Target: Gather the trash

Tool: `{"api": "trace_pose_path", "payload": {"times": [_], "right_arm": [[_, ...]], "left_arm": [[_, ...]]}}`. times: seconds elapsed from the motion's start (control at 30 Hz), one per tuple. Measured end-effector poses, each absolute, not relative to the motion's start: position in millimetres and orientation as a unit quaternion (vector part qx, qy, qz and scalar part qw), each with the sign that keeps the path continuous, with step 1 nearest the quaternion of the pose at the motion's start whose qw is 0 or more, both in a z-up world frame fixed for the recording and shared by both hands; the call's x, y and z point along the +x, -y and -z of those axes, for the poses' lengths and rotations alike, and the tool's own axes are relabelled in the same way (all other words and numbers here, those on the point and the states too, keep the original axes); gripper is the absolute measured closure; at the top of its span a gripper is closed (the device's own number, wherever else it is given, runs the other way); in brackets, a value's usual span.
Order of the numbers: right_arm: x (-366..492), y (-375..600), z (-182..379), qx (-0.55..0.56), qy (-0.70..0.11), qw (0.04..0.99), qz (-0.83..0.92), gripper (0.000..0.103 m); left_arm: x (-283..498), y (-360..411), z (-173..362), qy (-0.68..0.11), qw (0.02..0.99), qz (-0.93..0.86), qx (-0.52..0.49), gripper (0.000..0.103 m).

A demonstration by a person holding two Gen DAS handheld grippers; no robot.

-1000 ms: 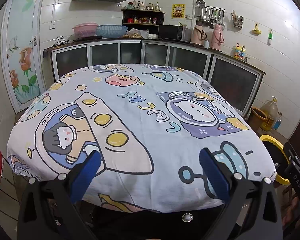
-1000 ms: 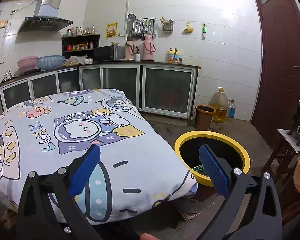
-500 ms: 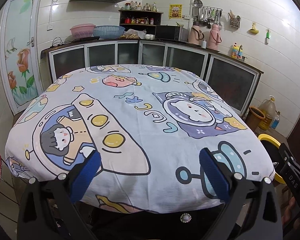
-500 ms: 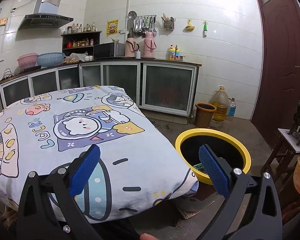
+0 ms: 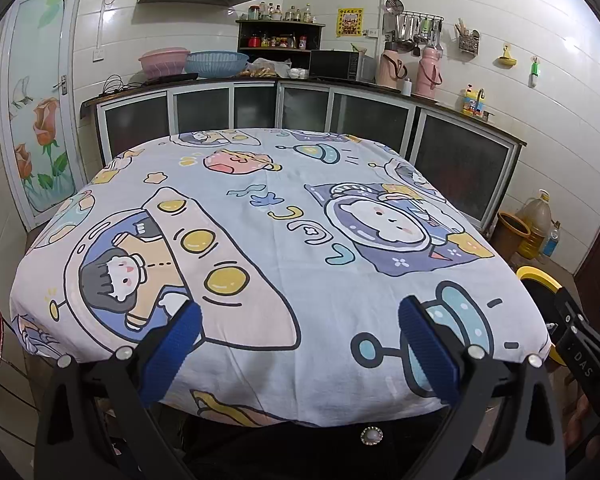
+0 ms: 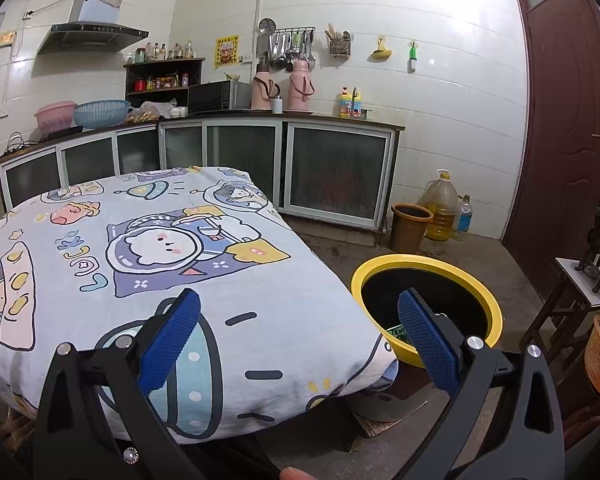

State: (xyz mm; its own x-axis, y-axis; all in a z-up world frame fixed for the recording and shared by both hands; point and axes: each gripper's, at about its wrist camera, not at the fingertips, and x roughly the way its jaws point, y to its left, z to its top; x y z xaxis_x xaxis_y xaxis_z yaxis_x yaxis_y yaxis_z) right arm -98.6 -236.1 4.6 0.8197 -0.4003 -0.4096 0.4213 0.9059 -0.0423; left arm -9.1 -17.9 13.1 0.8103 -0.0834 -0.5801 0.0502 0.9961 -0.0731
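Your round yellow-rimmed bin with a black inside (image 6: 426,280) sits on the floor in the lower right of the right wrist view, just beside the table corner; a scrap of green printed trash (image 6: 398,331) lies at its bottom near edge, mostly hidden by your finger. In the left wrist view you see only a sliver of that bin's yellow rim (image 5: 536,276) at the right edge. The table under the pale blue cartoon astronaut cloth (image 5: 284,248) fills the middle of the left view; its printed surface carries only the pattern, as far as you can see. Your left gripper (image 5: 298,346) hangs at the lower centre, above the near edge of the cloth, its blue ribbed pads (image 5: 172,348) spread wide and gripping nothing. Your right gripper (image 6: 298,344) sits at the lower centre of its own view, jaws likewise wide apart with nothing between them: the left pad (image 6: 170,344) lines up over the cloth's corner, the right pad (image 6: 428,342) over the bin's near rim. Whether either pad touches what lies behind it, you cannot tell. A brown plastic bucket (image 6: 410,226) and a large yellowish oil jug (image 6: 440,208) stand by the cabinets at middle right, well apart from the bin.
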Motion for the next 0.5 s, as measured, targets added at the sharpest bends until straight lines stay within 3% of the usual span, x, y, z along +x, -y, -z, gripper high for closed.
{"api": "trace_pose_path", "payload": {"times": [0.5], "right_arm": [[-97.1, 237.5, -0.6, 0.023, -0.215, 0.952, 0.216, 0.008]], "left_arm": [[-5.7, 17.0, -11.3, -0.308, 0.950, 0.038, -0.025, 0.008]]}}
